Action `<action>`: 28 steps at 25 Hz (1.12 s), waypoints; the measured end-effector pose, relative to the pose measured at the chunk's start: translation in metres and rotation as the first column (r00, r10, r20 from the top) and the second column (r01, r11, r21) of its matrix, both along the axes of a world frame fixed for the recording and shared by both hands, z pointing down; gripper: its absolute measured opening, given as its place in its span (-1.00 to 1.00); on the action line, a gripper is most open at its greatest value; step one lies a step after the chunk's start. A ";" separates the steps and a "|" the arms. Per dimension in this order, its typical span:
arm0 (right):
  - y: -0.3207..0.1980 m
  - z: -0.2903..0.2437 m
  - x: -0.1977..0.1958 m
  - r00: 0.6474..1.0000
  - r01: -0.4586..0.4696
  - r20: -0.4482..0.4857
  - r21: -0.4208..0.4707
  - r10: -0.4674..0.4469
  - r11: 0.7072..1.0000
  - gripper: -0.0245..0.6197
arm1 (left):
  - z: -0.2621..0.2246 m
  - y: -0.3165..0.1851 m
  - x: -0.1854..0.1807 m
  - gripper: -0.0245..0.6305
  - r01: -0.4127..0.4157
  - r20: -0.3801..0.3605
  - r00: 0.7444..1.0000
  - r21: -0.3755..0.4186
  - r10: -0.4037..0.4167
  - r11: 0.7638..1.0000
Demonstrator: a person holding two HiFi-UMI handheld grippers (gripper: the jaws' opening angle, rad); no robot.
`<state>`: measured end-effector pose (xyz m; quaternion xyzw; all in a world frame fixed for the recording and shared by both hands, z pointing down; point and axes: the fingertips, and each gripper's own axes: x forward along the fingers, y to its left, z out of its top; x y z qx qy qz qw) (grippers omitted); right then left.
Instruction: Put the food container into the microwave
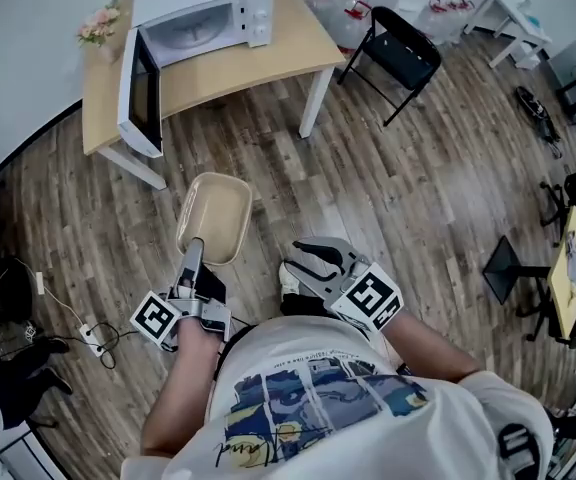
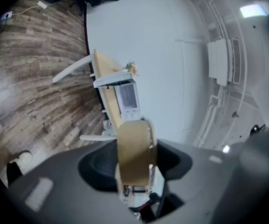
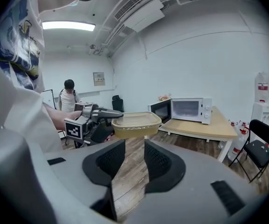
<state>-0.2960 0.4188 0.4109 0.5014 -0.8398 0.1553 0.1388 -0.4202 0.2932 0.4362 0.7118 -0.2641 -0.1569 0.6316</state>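
Observation:
A tan, lidless food container point(image 1: 214, 218) is held level above the wooden floor, and my left gripper point(image 1: 192, 255) is shut on its near rim. In the left gripper view the container point(image 2: 134, 148) rises edge-on out of the jaws. The white microwave point(image 1: 206, 8) stands on a light wooden table point(image 1: 298, 43) ahead, its door point(image 1: 140, 93) swung open toward me. My right gripper point(image 1: 308, 258) hovers to the right of the container, open and empty. From the right gripper view, the container point(image 3: 135, 123) and the left gripper point(image 3: 90, 118) sit beyond my open right gripper point(image 3: 134, 147).
A black folding chair point(image 1: 400, 56) stands right of the table, with water jugs point(image 1: 343, 3) behind it. Pink flowers point(image 1: 100, 23) sit on the table's left end. A power strip and cable point(image 1: 86, 333) lie on the floor at left. A person point(image 3: 69, 94) stands in the background.

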 end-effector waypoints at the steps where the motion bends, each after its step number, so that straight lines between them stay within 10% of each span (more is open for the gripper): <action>1: -0.004 -0.001 0.014 1.000 0.003 0.000 0.005 -0.003 1.000 -0.55 | -0.002 -0.007 0.013 -0.25 0.004 0.000 1.000 0.009 -0.004 1.000; 28: -0.231 0.016 0.226 0.978 -0.208 -0.030 -0.089 0.206 0.974 -0.68 | 0.033 -0.325 0.222 -0.25 0.071 -0.037 0.997 -0.056 -0.074 0.996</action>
